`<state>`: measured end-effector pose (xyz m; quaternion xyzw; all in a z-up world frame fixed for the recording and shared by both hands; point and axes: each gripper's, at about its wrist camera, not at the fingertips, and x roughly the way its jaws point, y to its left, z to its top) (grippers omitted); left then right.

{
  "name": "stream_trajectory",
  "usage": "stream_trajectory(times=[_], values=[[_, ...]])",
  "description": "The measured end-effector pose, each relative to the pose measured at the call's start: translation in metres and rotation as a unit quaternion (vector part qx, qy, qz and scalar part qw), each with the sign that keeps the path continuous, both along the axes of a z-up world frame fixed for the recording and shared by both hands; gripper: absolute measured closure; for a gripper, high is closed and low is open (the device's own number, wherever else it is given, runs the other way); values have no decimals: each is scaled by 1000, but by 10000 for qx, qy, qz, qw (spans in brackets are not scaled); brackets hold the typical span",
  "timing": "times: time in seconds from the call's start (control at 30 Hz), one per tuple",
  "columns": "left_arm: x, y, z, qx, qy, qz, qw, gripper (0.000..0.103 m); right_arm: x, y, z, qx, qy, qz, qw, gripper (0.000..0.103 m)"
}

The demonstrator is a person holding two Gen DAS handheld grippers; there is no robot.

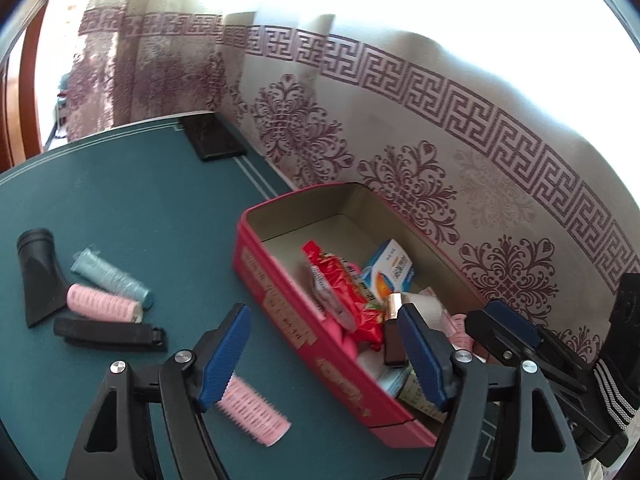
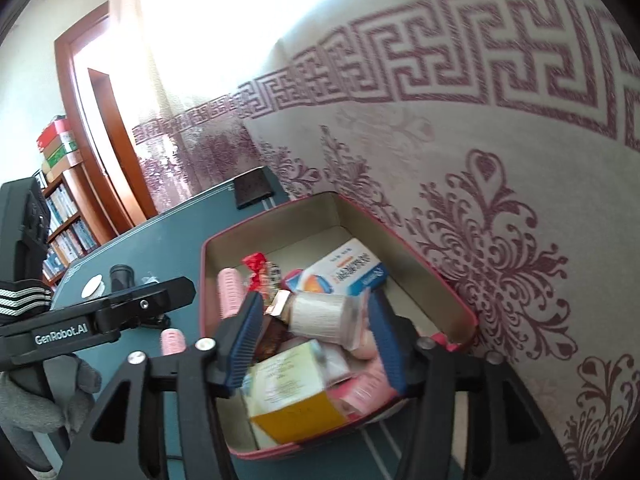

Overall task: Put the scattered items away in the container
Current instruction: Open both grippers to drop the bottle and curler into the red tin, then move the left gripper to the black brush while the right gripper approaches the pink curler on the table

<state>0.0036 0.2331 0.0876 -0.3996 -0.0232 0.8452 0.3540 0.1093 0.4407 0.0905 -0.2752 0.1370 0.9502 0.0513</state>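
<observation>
Room: a patterned curtain [image 1: 400, 128] is hanging behind a green table [image 1: 132, 216], with daylight glaring through it; a bookshelf [image 2: 64, 220] is showing at the far left of the right wrist view.

Far left of table: a black nozzle [image 1: 38, 276], a blue roller [image 1: 112, 278], a pink roller [image 1: 104, 303] and a black clip [image 1: 110, 333] are lying close together, well apart from the box.

Nearest stray item: a second pink hair roller [image 1: 254, 410] is lying on the table just beside the box's near wall, partly behind the left tong's left finger.

How it will handle: it is looking light, hollow and springy, with a bristly surface that should resist slipping; it may roll. Taking it across the middle of the barrel looks safest, pressing gently so it is not crushed.

Left gripper [image 1: 324, 356]: its jaws are standing well apart, straddling the box's near wall, gripping nothing; a small dark bottle with a gold cap [image 1: 394, 332] is sitting just beside its right finger, and I cannot tell whether they are touching.

Container: the red box [image 1: 280, 300] is sitting against the curtain, already holding a red packet [image 1: 344, 284] and a blue-and-white carton [image 1: 390, 268].

Right gripper [image 2: 318, 340]: its jaws are partly open over the box, a white cylinder [image 2: 320, 314] lying between them with the pads not pressing it.
</observation>
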Motion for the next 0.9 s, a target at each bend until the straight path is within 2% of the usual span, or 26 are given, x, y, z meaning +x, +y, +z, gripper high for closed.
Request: stream_trajectory(times=[0.3,0.6,0.9], values=[[-3,-66,-13,4,-180,637,9978,26,-4,-49,-2,77,-66,581,9983,39],[-10,-140,-40,47,-523,1422,9884,26,-4,-112,-9,314,-208,1379,9897,39],[-10,-169,-56,100,-688,1533,9857,26,-18,-148,-27,448,-602,1672,9831,39]])
